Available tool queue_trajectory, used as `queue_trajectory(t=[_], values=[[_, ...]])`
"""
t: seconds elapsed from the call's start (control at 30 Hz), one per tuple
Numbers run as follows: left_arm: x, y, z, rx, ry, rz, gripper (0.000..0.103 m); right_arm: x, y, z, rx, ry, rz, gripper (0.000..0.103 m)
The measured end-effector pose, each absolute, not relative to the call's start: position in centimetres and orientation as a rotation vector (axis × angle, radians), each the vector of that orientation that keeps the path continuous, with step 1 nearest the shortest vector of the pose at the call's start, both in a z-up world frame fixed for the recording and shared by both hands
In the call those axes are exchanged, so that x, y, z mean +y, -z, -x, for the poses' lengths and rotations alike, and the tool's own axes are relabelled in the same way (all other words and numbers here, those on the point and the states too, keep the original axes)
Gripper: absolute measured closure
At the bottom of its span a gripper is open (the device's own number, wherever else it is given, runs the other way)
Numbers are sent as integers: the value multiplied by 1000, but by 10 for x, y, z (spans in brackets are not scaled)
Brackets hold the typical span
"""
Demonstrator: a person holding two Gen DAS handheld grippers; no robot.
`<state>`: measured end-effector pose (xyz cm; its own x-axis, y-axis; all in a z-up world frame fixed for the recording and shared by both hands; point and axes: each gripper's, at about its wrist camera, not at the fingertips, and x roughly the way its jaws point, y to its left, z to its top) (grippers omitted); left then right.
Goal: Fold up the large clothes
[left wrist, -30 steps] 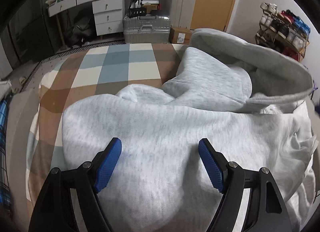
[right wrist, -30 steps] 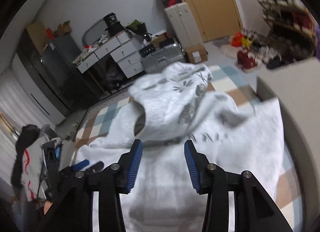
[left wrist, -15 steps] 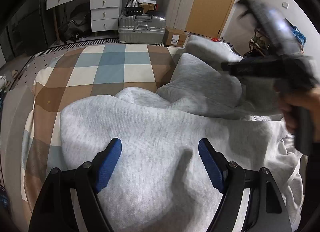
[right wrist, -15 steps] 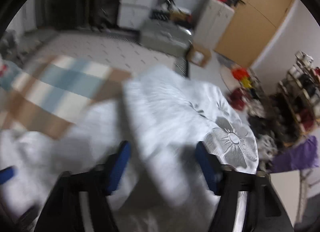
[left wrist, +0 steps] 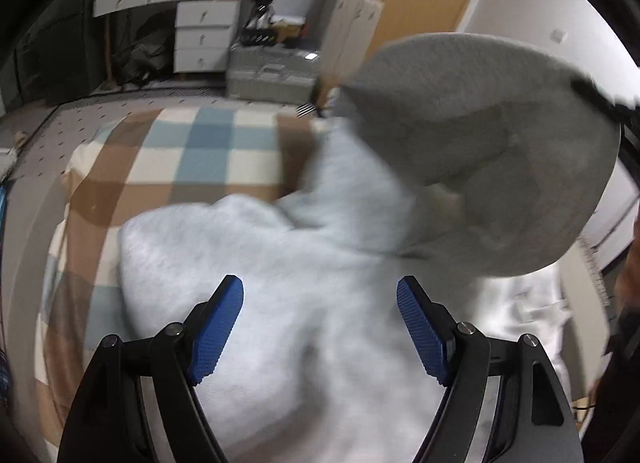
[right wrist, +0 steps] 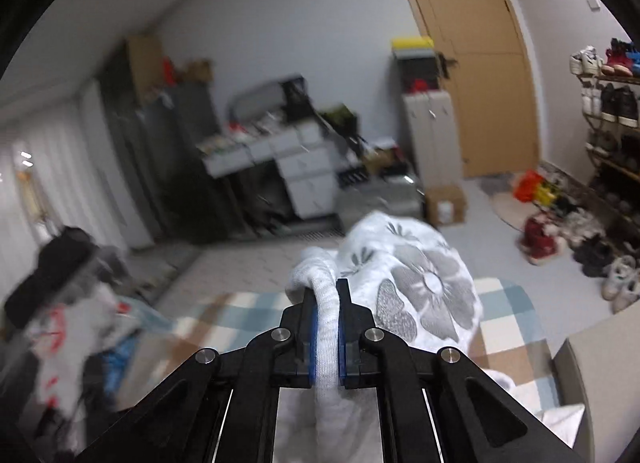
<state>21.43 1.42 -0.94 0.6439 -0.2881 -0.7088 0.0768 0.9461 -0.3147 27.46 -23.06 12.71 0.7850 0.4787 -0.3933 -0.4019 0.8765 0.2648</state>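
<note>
A large light grey hooded sweatshirt (left wrist: 304,303) lies on the checked bedspread (left wrist: 188,151). Its hood (left wrist: 492,159) is lifted up at the right of the left wrist view, inside facing me. My left gripper (left wrist: 320,323) is open and empty, hovering over the sweatshirt's body. My right gripper (right wrist: 326,303) is shut on the ribbed hem of the sweatshirt (right wrist: 326,327) and holds it raised above the bed. The flower print on the fabric (right wrist: 424,291) shows just beyond the right fingers.
A white drawer unit (left wrist: 204,35), a silver suitcase (left wrist: 272,75) and a wooden door (right wrist: 480,63) stand beyond the bed. A shoe rack (right wrist: 608,111) is at the right. A clothes pile (right wrist: 68,303) lies at the left.
My right gripper has shut on the sweatshirt's hem and lifted it. The hood has risen at the right of the left wrist view. My left gripper stays open over the body.
</note>
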Motion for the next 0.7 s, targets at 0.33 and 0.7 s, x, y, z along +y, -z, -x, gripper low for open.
queue_trajectory(t=[0.33, 0.7], values=[[-89, -32, -241, 686, 286, 31, 27, -235, -130, -225, 471, -520, -171, 96], [-107, -22, -300, 695, 219, -54, 100, -250, -124, -235, 492, -526, -194, 96]])
